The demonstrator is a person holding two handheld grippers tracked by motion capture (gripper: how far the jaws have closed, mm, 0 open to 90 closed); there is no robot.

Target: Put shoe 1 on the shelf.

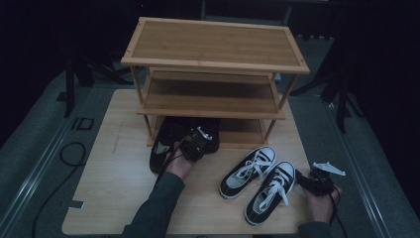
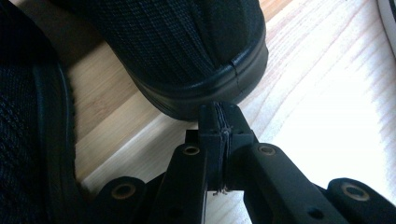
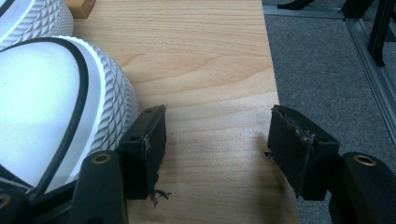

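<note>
Two black shoes [image 1: 161,148] [image 1: 210,131] lie at the front of the wooden shoe rack's [image 1: 213,44] bottom shelf. My left gripper [image 1: 198,141] is at them. In the left gripper view its jaws are shut pad to pad with nothing between, and the left gripper's tip [image 2: 219,116] touches the rubber rim of one black shoe [image 2: 187,42]; the other black shoe [image 2: 23,140] lies at the left. A pair of black-and-white sneakers [image 1: 247,171] [image 1: 270,191] lies on the table. My right gripper [image 3: 217,135] stands open just beside the nearer sneaker's white toe cap [image 3: 42,102].
The three-shelf rack stands at the back of the light wooden table [image 3: 210,56]; its top and middle shelves are bare. The table's right edge runs close to the right gripper [image 1: 304,179], with grey floor and dark stands beyond. A cable [image 1: 69,153] loops on the floor at the left.
</note>
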